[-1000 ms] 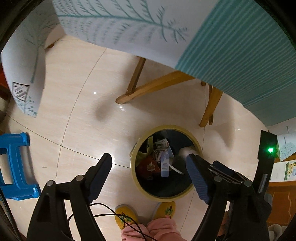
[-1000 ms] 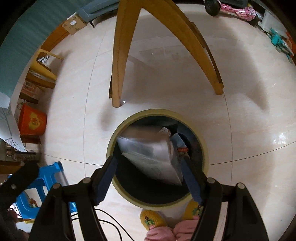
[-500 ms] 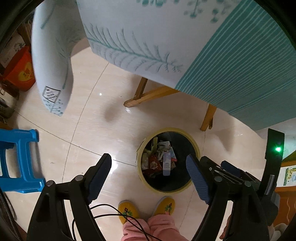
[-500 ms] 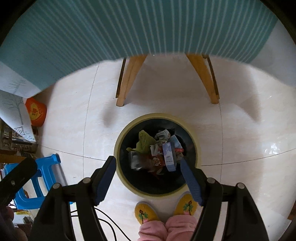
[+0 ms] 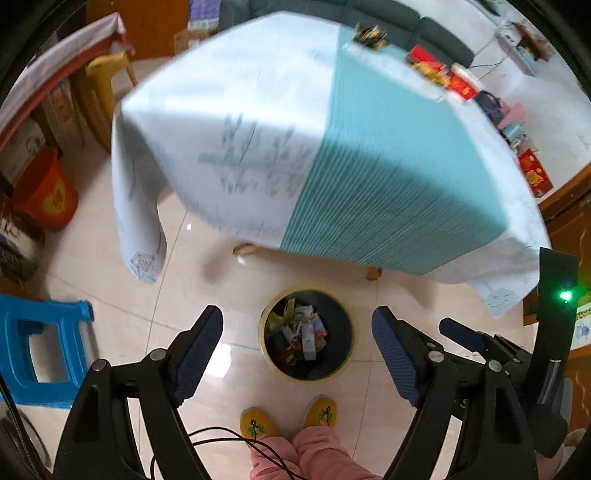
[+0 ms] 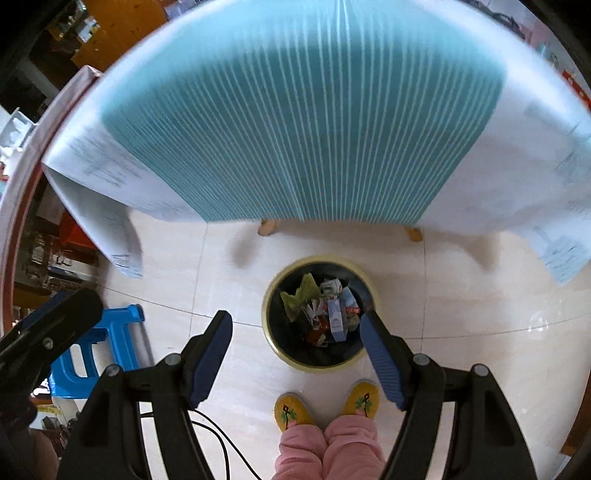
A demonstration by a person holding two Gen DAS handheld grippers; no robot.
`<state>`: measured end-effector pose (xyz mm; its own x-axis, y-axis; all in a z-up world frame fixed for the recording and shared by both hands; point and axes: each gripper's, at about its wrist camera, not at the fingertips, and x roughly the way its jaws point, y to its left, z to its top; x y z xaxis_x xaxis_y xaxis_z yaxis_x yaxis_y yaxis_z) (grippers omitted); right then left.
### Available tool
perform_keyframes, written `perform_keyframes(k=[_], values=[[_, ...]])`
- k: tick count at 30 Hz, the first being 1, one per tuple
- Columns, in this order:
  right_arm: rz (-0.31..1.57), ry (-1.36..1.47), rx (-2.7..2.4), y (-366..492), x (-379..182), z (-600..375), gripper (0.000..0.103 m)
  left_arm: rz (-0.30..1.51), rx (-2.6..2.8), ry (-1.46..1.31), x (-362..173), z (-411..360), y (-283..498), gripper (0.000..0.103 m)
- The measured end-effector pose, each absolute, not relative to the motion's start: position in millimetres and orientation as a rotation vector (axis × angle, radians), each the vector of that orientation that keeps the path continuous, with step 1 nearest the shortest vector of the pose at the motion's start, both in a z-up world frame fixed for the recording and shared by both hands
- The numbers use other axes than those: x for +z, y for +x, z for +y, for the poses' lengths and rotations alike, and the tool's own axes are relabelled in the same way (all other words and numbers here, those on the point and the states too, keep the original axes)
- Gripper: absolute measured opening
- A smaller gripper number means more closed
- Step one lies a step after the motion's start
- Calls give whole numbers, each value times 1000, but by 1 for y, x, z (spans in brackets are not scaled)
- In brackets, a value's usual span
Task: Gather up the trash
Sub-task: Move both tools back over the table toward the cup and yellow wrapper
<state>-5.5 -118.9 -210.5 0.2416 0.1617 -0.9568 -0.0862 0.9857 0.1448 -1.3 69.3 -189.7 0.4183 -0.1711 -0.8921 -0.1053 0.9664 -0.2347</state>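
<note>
A round bin with a yellow rim stands on the floor in front of the table; it also shows in the right wrist view. Inside lie crumpled wrappers and a small blue-white box. My left gripper is open and empty, high above the bin. My right gripper is open and empty, also high above it. More trash, red packets and dark scraps, lies on the far side of the table top.
A table with a teal and white cloth fills the upper view. A blue stool stands left, an orange bucket further back. The person's yellow slippers stand beside the bin. A cable hangs below.
Both grippers have risen well above the bin, so the table top comes into view. The crumpled paper between the right fingers a second ago has dropped into the bin.
</note>
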Motion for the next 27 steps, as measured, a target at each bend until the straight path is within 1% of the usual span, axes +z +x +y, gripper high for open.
perform_keyframes(k=[7,15,27], values=[[1206,63,161,-13,-127,-131,72,1050,-106,-208,-106,55,-2,82],[1087,91,102,-13,-52,-153,72,954,-162,-121,-27,35,0,82],[924,135,55,-10,14,-165,72,871,-143,0,31,34,12,82]])
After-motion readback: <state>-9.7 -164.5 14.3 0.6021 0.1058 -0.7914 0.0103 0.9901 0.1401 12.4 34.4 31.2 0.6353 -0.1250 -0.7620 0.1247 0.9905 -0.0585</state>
